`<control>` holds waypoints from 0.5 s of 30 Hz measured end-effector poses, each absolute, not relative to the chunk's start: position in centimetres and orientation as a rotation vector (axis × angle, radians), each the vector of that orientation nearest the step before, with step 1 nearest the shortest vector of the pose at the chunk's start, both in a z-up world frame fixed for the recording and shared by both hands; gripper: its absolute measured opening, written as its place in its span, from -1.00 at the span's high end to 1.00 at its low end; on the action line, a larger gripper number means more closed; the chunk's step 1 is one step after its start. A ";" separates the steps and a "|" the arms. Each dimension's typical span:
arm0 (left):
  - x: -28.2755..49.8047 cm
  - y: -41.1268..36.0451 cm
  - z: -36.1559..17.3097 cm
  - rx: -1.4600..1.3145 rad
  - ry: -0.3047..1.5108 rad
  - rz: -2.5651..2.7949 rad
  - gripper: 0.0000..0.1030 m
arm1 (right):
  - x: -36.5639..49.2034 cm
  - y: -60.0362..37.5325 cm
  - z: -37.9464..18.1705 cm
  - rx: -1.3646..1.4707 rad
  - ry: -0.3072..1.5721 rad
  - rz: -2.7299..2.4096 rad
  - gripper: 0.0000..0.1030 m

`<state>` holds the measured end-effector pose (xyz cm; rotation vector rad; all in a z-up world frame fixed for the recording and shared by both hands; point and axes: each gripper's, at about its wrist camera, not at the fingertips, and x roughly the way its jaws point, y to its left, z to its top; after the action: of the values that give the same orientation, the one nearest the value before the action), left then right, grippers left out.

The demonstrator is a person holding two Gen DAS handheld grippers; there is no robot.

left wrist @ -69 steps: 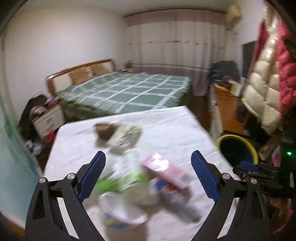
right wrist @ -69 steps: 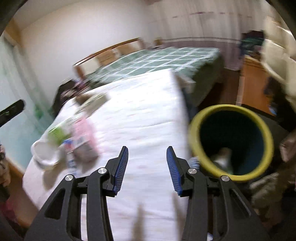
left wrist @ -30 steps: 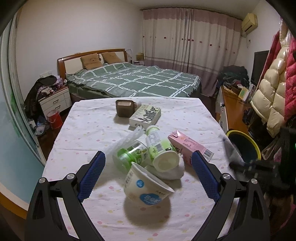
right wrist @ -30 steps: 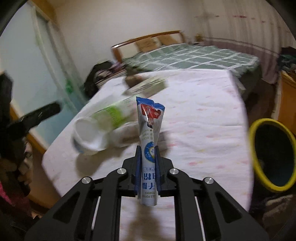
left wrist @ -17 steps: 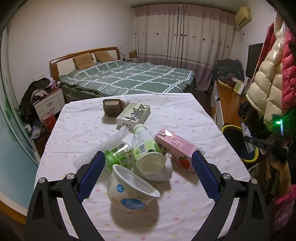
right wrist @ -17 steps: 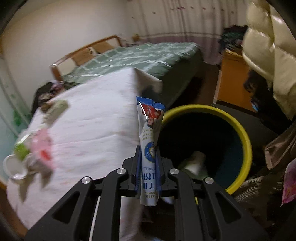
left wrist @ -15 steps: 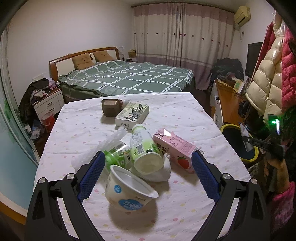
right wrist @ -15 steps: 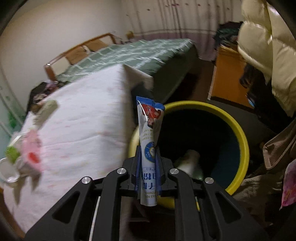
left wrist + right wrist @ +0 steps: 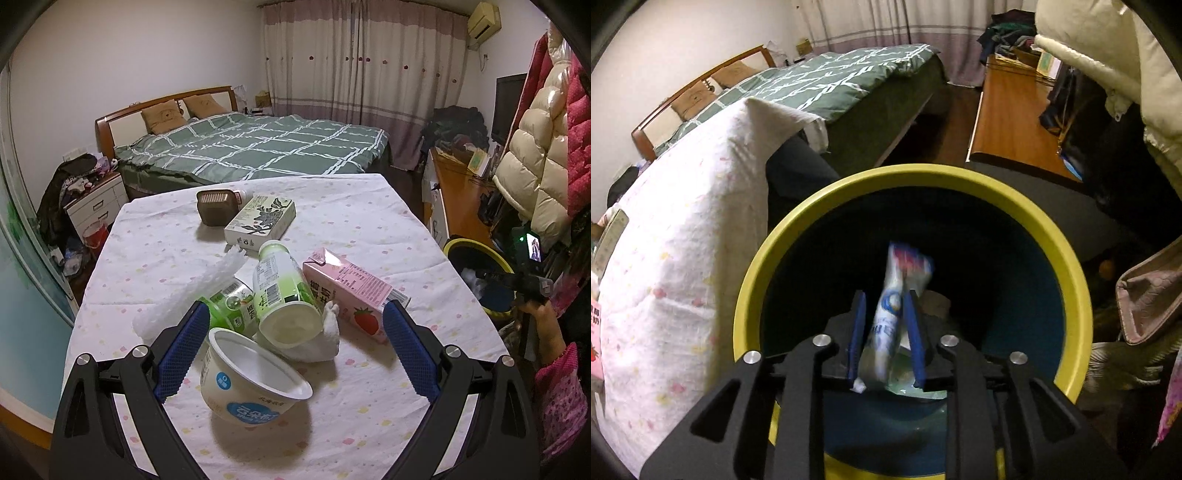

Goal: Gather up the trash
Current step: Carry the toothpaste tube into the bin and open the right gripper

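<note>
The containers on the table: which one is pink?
The carton with a strawberry, lying on its side at the pile's right; the bottles beside it are green and white.

left wrist view: sits low over the near edge of the table (image 9: 369,206), faces down its length toward the bed (image 9: 258,147); litter close below. right wrist view: hangs close above the yellow-rimmed bin (image 9: 1067,266), angled steeply down into its mouth. shared: the bin (image 9: 454,245) at the table's right side, tablecloth edge (image 9: 701,206), bed (image 9: 849,77).
</note>
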<state>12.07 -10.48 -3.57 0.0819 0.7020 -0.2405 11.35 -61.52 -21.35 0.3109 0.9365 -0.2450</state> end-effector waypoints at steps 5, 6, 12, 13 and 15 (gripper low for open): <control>12.1 -10.0 -4.0 0.086 0.705 -0.224 -0.81 | 9.5 -60.7 -19.9 0.327 0.907 -0.250 0.48; 12.1 -9.9 -4.1 0.089 0.705 -0.214 -0.81 | 9.0 -60.4 -19.5 0.326 0.896 -0.248 0.48; 12.2 -8.2 -5.1 0.081 0.728 -0.154 -0.81 | 5.7 -57.6 -17.1 0.329 0.813 -0.214 0.39; 12.2 -7.9 -5.3 0.084 0.730 -0.141 -0.81 | 5.4 -57.3 -16.8 0.332 0.809 -0.207 0.39; 12.5 -7.3 -5.8 0.087 0.738 -0.106 -0.81 | 4.9 -56.5 -16.3 0.328 0.802 -0.192 0.39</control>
<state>12.47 -7.26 -5.76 0.0873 0.7378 -0.1065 4.94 -56.52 -16.33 0.3281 0.8016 -0.1918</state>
